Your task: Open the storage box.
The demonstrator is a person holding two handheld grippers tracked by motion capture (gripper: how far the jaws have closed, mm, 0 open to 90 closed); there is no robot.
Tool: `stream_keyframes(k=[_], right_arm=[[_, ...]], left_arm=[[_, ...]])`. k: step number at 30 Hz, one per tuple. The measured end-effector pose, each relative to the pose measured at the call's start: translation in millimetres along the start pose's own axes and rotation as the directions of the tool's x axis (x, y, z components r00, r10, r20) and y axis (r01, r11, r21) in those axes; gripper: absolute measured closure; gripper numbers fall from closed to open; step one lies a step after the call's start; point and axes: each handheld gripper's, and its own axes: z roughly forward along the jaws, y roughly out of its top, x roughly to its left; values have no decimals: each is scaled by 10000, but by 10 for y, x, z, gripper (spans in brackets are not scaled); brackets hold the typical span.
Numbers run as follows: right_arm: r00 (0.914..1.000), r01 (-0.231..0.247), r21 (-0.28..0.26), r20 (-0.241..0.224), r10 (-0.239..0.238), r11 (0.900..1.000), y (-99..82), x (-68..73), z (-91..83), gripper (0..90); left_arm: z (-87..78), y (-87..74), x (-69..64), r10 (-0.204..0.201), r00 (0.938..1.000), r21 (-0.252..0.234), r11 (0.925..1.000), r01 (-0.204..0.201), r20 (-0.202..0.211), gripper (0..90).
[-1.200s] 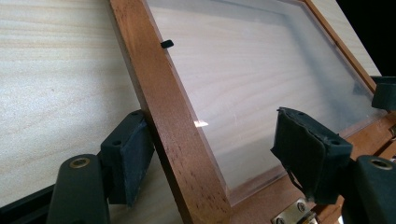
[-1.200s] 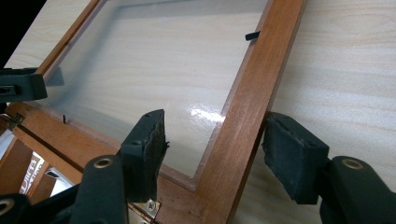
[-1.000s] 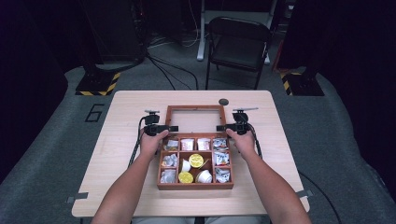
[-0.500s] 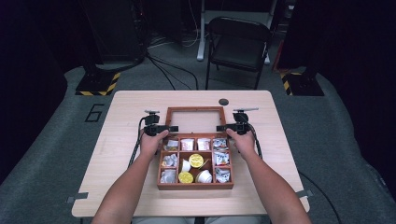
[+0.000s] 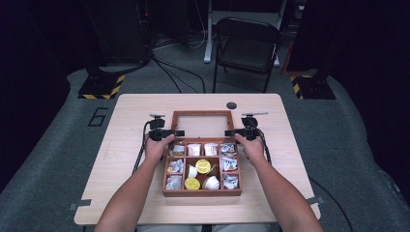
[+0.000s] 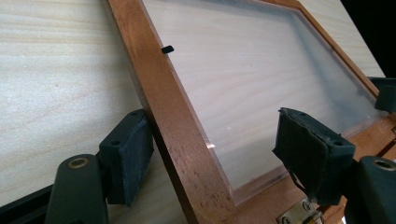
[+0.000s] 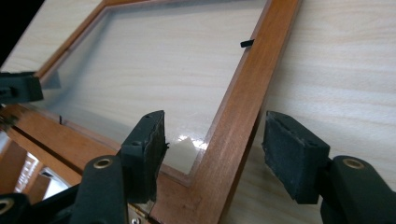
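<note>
lid (image 5: 201, 124): wooden frame, clear pane | state: swung fully open | pose: flat on desk, hinged to box (image 5: 202, 192) far edge | box: compartments filled

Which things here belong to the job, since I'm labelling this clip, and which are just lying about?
In the job: wooden box, its open glazed lid, left gripper and right gripper, each open astride a lid rail.
Lying about: small dark disc beyond the lid, folding chair.

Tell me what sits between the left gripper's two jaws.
The left rail of the box lid, a wooden frame around a clear pane, runs between the jaws of the left gripper. The left gripper view shows gaps beside both pads.
</note>
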Motion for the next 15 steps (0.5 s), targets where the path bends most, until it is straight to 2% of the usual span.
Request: stream_keyframes(k=[2, 4, 7, 8, 10, 13, 15], right_arm=[[9987, 479, -48, 163, -478, 9988, -7, 24, -40, 387], [9973, 698, -127, 253, -695, 9975, -13, 48, -89, 386], [9974, 692, -331, 203, -686, 9971, -9, 77, -173, 386], [9962, 863, -526, 200, -853, 9949, -2, 88, -200, 386], [9966, 809, -560, 184, -800, 9951, -1, 129, -259, 386], [9950, 994, -674, 143, -986, 9928, -4, 168, -303, 385], [9948, 1013, -513, 123, -1008, 9935, -18, 221, -331, 381]], left_arm=[[-19, 0, -1, 96, 9999, 37, 9999, -96, -72, 284], [-39, 1, -10, 176, 9997, 48, 9998, -175, -163, 293], [-83, -2, -32, 340, 9986, 81, 9994, -338, -393, 299], [-102, 0, -31, 460, 9981, 92, 9989, -456, -399, 318], [-148, 13, -44, 427, 9987, 32, 9991, -426, -284, 325], [-207, 34, -52, 503, 9986, -168, 9986, -506, -157, 326], [-255, 43, -64, 576, 9982, -229, 9981, -579, -137, 327]])
